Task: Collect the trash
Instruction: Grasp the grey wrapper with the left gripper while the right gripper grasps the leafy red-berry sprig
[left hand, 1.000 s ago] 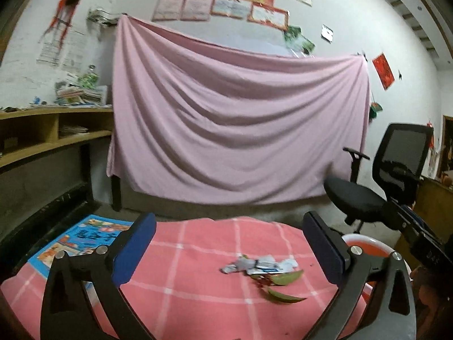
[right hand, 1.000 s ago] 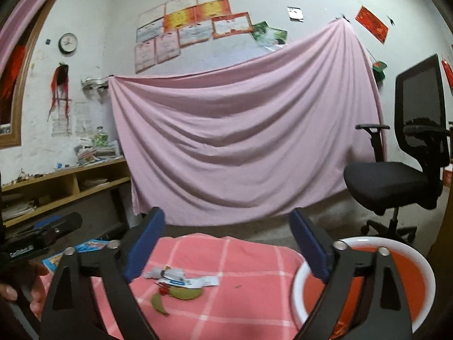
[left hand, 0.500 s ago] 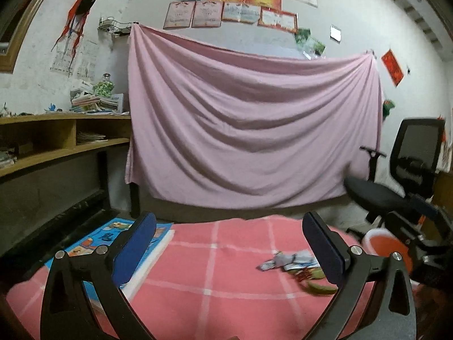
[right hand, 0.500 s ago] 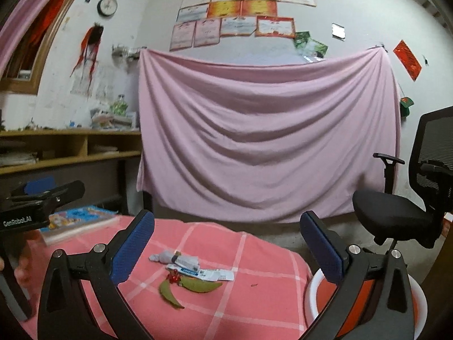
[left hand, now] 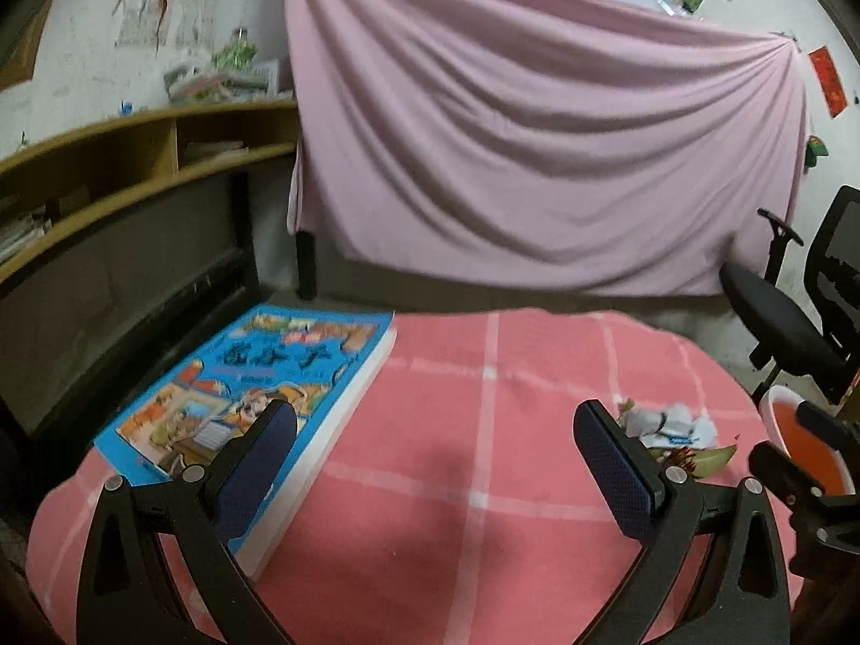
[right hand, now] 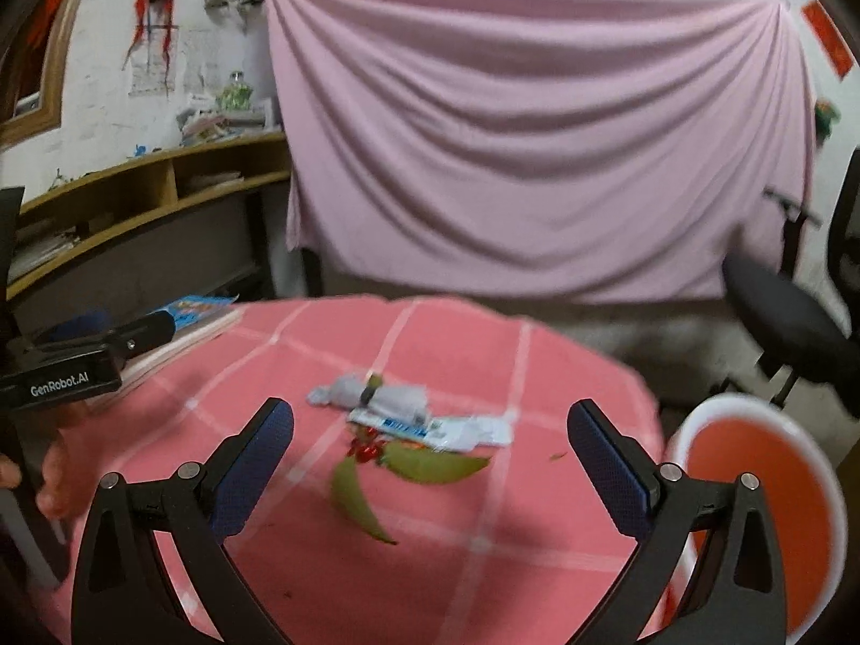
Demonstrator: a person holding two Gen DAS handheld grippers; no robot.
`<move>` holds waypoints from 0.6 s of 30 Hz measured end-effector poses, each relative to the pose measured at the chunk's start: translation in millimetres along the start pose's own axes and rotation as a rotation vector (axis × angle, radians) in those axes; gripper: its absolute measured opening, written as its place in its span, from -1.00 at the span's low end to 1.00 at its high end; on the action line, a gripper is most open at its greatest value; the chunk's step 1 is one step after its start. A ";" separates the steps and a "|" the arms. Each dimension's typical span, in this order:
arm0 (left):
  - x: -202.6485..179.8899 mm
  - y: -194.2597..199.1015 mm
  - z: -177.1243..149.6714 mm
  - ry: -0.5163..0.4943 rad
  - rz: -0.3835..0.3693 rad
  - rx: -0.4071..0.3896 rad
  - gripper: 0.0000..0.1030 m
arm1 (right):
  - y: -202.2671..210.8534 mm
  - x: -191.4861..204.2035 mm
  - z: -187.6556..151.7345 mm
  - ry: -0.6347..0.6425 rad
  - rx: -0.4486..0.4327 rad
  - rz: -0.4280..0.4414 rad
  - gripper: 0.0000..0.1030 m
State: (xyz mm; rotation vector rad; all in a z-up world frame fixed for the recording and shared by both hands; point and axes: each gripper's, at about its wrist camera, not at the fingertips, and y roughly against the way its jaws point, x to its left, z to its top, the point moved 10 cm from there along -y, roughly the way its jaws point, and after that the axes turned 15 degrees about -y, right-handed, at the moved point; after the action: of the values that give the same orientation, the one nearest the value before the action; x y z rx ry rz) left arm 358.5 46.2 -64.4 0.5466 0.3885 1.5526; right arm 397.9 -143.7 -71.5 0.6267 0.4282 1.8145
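Round table under a pink checked tablecloth (right hand: 564, 376), seen from both wrists. At 3 o'clock of the table, off its edge, stands a red bin with white rim (right hand: 752, 462); at 10 o'clock lies a blue picture book (left hand: 258, 381). Near the centre sits the trash: a crumpled grey wrapper (right hand: 376, 395), a flat printed sachet (right hand: 446, 430), two green leaves (right hand: 430, 465) and a small red scrap (right hand: 365, 449), all touching or overlapping.

Right gripper (right hand: 430, 462): jaws wide but just closing slightly, empty, framing the pile. Left gripper (left hand: 435, 465): jaws wide, empty, over bare cloth with the trash at its 2 o'clock.

Likely failures: the pads pinch tablecloth along with litter; thin leaves and sachet slip flat beneath the fingers; one grasp leaves pieces behind.
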 end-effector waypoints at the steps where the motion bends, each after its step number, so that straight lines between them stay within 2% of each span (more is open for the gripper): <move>1: 0.3 -2.1 -2.4 0.003 -0.010 0.010 0.95 | -6.2 1.3 -4.2 -0.001 0.034 0.004 0.81; 2: -0.9 -3.9 -3.3 0.004 -0.022 0.019 0.94 | -11.7 2.4 -8.1 0.001 0.063 0.003 0.71; 4: -5.1 -7.6 -5.7 -0.002 -0.054 0.038 0.84 | -20.6 4.7 -14.1 0.005 0.111 0.003 0.63; 6: -10.3 -12.6 -9.2 -0.014 -0.078 0.063 0.58 | -26.7 7.3 -18.4 0.011 0.147 0.005 0.42; 8: -13.7 -17.3 -12.1 -0.025 -0.088 0.092 0.40 | -32.3 7.0 -21.7 0.016 0.179 0.000 0.32; 9: -16.0 -19.8 -13.4 -0.030 -0.098 0.104 0.33 | -35.7 7.5 -24.3 0.018 0.198 0.000 0.20; 10: -18.9 -22.3 -15.6 -0.036 -0.110 0.117 0.29 | -39.0 8.1 -26.5 0.021 0.216 0.003 0.13; 13: -26.9 -27.3 -19.1 -0.054 -0.137 0.140 0.18 | -44.7 9.4 -28.9 0.021 0.247 0.024 -0.27; 15: -33.4 -31.4 -19.8 -0.063 -0.165 0.151 0.10 | -45.7 9.0 -29.3 0.017 0.259 0.044 -0.63; 18: -43.6 -38.3 -18.6 -0.066 -0.210 0.165 0.05 | -40.1 7.8 -28.4 0.008 0.251 0.066 -0.82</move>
State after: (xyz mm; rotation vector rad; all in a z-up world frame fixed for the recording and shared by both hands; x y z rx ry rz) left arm 379.9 6.7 -105.6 0.6616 0.5106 1.3042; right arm 409.0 -123.1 -115.4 0.8145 0.6536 1.8413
